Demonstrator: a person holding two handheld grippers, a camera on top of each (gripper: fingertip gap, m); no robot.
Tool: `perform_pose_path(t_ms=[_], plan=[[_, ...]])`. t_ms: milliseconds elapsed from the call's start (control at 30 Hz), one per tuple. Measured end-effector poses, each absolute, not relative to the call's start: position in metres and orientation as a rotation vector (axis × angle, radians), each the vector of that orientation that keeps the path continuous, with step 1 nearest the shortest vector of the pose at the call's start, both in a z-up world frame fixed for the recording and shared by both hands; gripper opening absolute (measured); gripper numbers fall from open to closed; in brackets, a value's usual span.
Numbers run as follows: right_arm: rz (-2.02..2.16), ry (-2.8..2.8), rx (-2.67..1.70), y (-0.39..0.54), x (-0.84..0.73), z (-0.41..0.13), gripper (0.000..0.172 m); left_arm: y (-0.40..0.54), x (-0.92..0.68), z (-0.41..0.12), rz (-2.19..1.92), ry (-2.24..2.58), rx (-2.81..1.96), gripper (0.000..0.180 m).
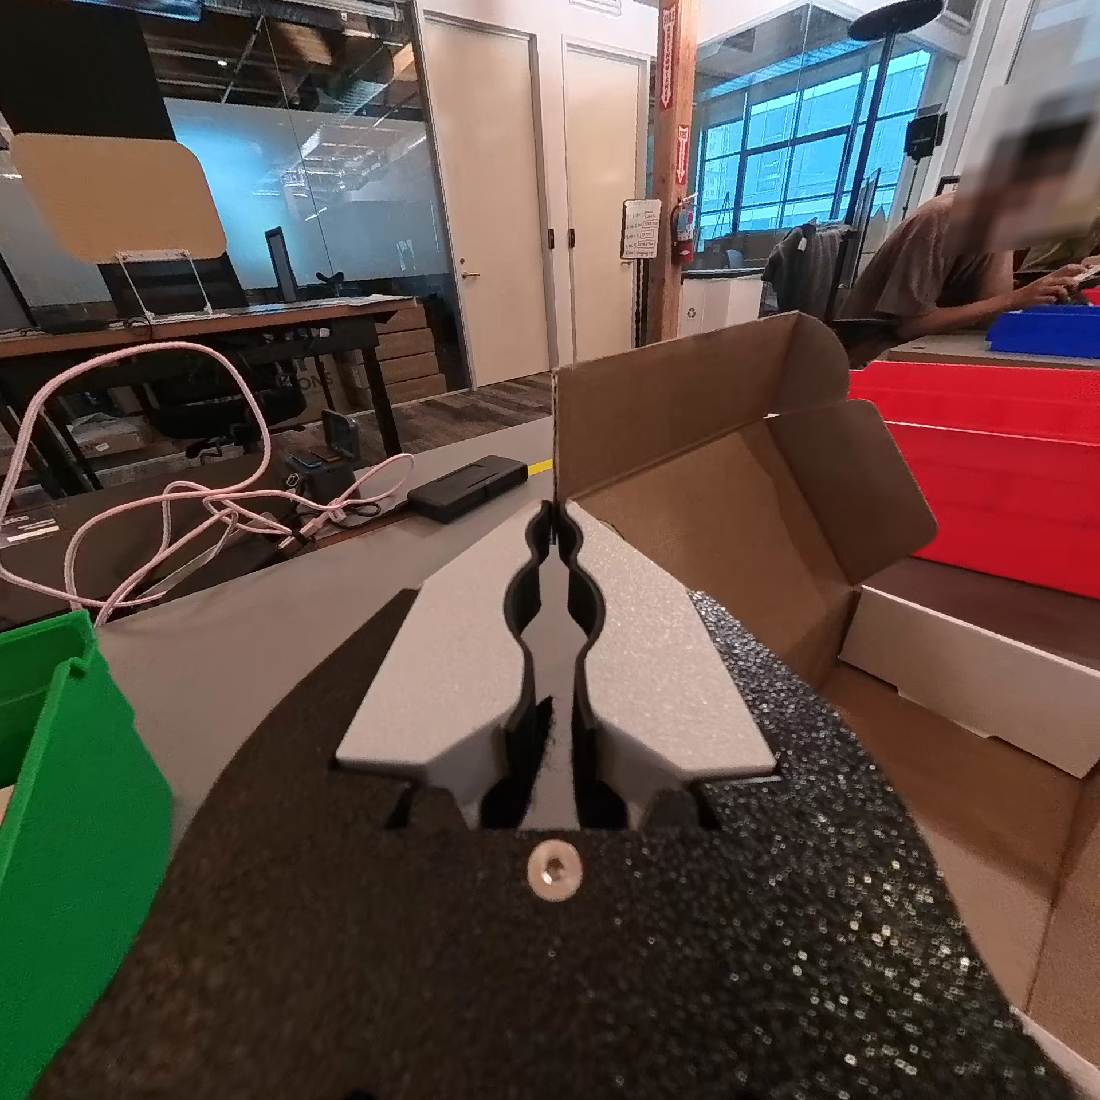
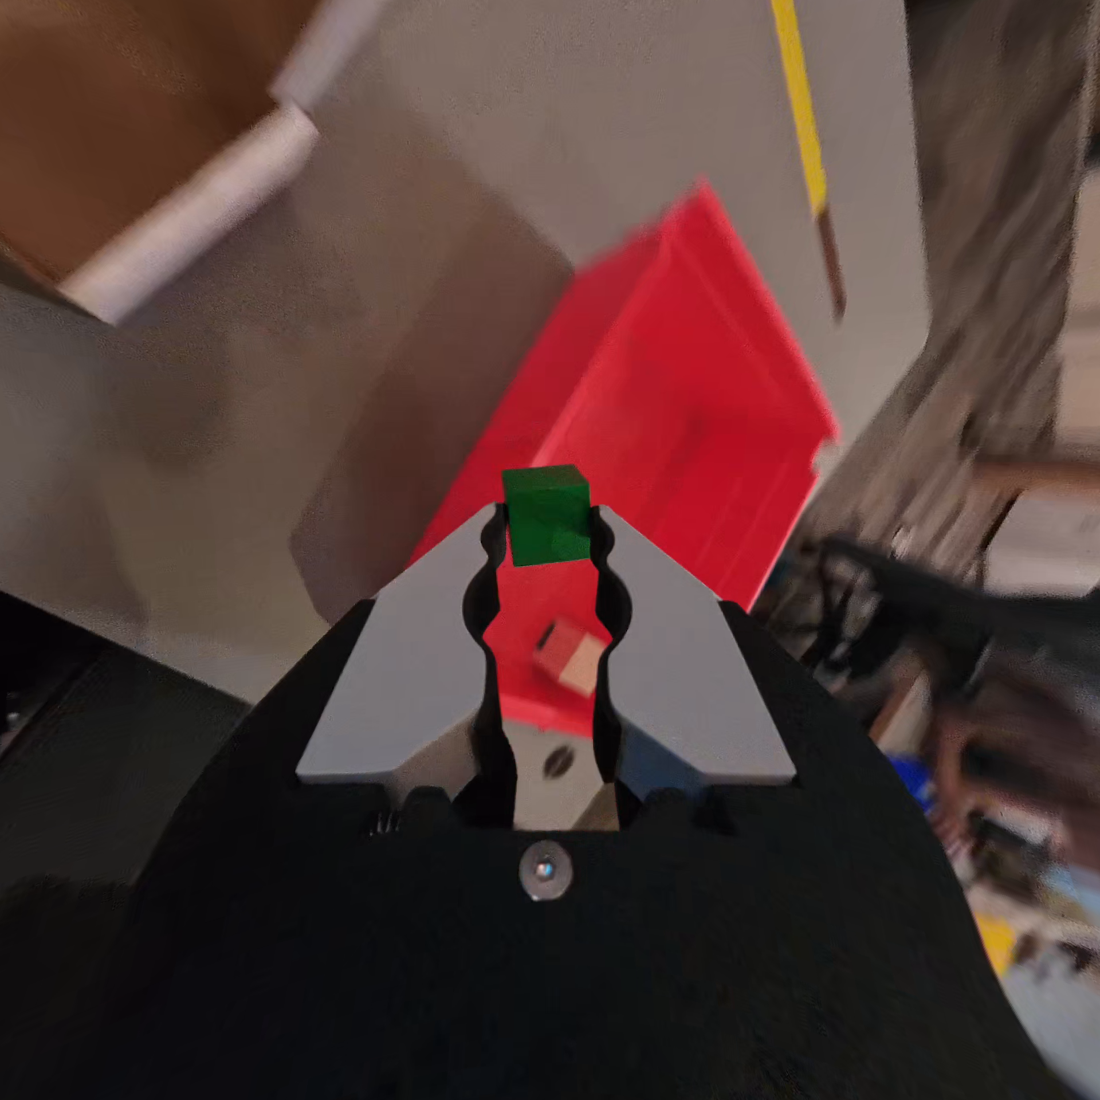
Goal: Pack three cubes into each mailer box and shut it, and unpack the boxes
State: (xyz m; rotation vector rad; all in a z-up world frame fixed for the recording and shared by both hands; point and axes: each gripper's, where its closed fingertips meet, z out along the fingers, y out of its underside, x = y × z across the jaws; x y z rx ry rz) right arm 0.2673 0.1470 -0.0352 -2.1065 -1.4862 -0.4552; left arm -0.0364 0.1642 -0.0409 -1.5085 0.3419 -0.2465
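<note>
Tabletop: grey, carries everything. Packing looks under way, not finished.

Bins: one red bin under the right gripper; one green bin at the left. More red and blue bins behind, count unclear.

Mailer box: one seen, open, lid upright, not yet shut. Inside mostly hidden, so cubes packed cannot be counted.

Left gripper: jaws closed on the edge of the box lid, holding it up.

Right gripper: jaws clamp one green cube, lifted above the red bin. Judged in transit to the box.

One red-and-tan cube lies in the red bin.
</note>
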Motion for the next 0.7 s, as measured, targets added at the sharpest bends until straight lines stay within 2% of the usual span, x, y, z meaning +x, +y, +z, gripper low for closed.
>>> perform_pose_path(t_ms=[33, 133, 267, 433, 633, 700], plan=[[-0.461, -1.406, -2.201, 0.150, 0.290, -0.039, 0.027, 0.164, -0.036, -0.041, -0.247, 0.342, -1.508, 0.000], [-0.453, -1.204, -2.460, 0.156, 0.346, -0.064, 0.027, 0.164, -0.036, -0.041, -0.246, 0.345, -1.507, 0.000], [-0.210, -0.994, -2.757, 0.147, 0.380, -0.111, 0.026, 0.165, -0.036, -0.041, -0.251, 0.343, -1.508, 0.000], [-0.120, -0.950, -2.869, 0.148, 0.398, -0.148, 0.027, 0.165, -0.034, -0.042, -0.253, 0.348, -1.510, 0.000], [-0.187, -0.855, -2.936, 0.148, 0.421, -0.166, 0.027, 0.165, -0.032, -0.045, -0.253, 0.358, -1.517, 0.000], [-0.187, -0.843, -2.927, 0.147, 0.420, -0.165, 0.036, 0.166, -0.031, -0.046, -0.255, 0.360, -1.521, 0.000]])
